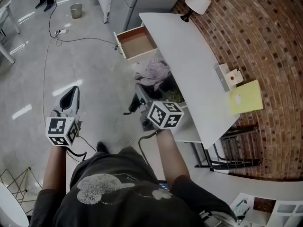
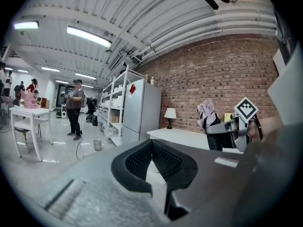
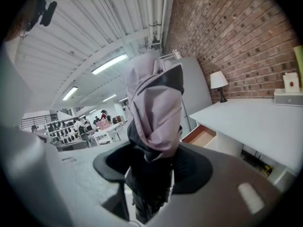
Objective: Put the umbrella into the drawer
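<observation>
A folded umbrella (image 1: 154, 72), lilac cloth over a black body, stands up between the jaws of my right gripper (image 1: 146, 96), which is shut on it. In the right gripper view the umbrella (image 3: 154, 108) fills the gap of the right gripper (image 3: 151, 157) and rises well above the fingers. The white desk (image 1: 189, 56) has its drawer (image 1: 137, 42) pulled out, empty and brown inside, beyond the umbrella; the drawer (image 3: 201, 135) lies ahead and to the right. My left gripper (image 1: 70, 97) hangs over the floor at left, left gripper (image 2: 151, 143) shut with nothing in it.
A table lamp (image 1: 196, 4) stands at the desk's far end. A white box with a red button (image 1: 229, 77) and a yellow sheet (image 1: 246, 97) lie by the brick wall. A cable (image 1: 47, 51) and a bin (image 1: 75, 9) are on the floor. A person (image 2: 74, 108) stands far off.
</observation>
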Demonstrator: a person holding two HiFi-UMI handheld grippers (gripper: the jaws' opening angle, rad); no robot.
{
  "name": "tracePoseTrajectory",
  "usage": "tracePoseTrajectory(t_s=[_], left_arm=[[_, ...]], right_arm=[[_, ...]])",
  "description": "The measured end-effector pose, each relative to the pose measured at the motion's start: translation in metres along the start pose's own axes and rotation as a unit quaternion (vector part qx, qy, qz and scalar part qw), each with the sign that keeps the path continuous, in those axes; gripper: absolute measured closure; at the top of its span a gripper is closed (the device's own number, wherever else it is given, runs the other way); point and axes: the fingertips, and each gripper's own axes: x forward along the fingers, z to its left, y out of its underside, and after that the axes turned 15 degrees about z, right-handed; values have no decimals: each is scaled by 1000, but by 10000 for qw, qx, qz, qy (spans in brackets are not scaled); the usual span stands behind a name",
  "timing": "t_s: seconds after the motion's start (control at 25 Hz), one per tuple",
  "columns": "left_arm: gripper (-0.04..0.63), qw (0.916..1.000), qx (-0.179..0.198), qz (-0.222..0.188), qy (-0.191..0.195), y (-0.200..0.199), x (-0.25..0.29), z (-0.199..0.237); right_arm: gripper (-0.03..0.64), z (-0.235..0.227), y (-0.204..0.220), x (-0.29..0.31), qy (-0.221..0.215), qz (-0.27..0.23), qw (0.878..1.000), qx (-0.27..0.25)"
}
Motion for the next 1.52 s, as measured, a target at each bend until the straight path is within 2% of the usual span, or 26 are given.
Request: tracePoseTrajectory(t_s=[0.2,0.4,0.72,0.88,1.12,1.28,1.52], left_arm=[[584,9999,-56,132,68,7,19,32],[584,9997,-160,196,3,4,52,45],[584,9981,-269,448,-339,-23,135,66],[584,9970,-444,399,-491,-53,187,77],[584,9964,-387,292,-689,-88,250,81],[584,9953,-539,315,-744,-99,275,86],[584,9948,-486,392,-805,-114,301,112]], right_arm=[[377,0,2,20,191,110,9996,149],[377,-15,-4,48,143,310,9994,54],[377,-74,-52,137,-235,562,9981,70],[377,-106,-95,179,-394,667,9970,-30],[377,-143,-147,224,-620,766,9947,-295],[377,-163,-162,249,-683,818,9940,-241],[377,-174,-162,285,-658,1030,9925,-32]])
